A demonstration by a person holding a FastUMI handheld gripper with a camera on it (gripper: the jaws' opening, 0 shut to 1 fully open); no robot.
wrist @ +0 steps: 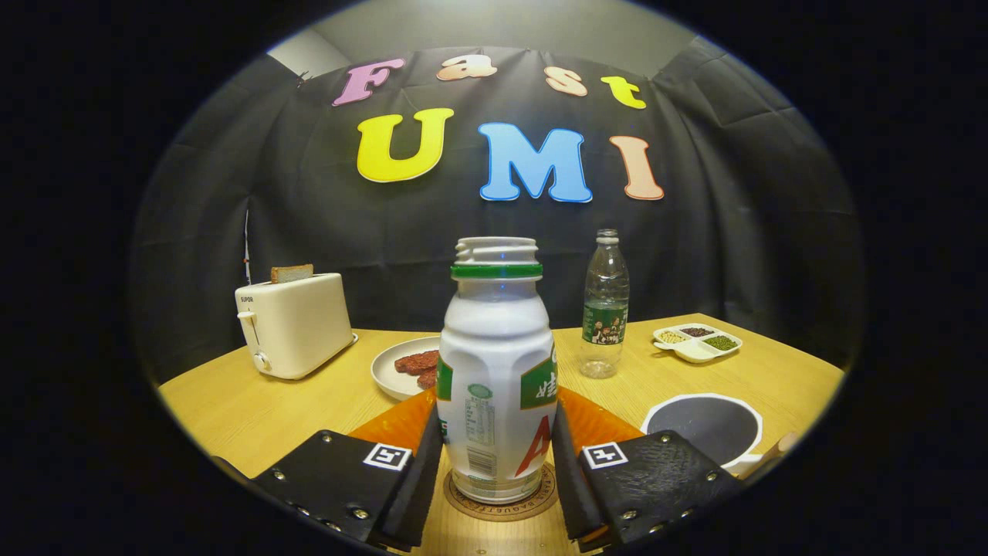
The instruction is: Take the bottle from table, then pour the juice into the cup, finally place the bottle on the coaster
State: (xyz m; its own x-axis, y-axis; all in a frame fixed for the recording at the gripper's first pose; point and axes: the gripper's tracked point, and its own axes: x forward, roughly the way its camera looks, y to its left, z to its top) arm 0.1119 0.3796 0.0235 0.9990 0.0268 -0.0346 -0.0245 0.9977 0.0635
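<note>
1. Bottle (495,378): white plastic w/ green neck ring, no cap, upright on a round coaster (502,498) on the wooden table (247,409).
2. Gripper (497,463): 2 black fingers flank the bottle's lower body, 1 per side, both look to touch its sides; can't tell if they press or just rest against it.
3. Cup (706,425): white rim, dark inside, just beyond the right finger, near the bottle.
4. Orange mat (594,425) shows behind the bottle on both sides.
5. White plate (390,374) w/ reddish-brown food pieces sits beyond the left finger, partly hidden by the bottle.
6. Clear water bottle (606,309), green label, stands upright further back, right of the white 1.
7. White divided dish (697,342) w/ 3 small heaps of seeds/beans, far right.
8. Cream toaster (297,324) far left, 1 bread slice sticking out the top.
</note>
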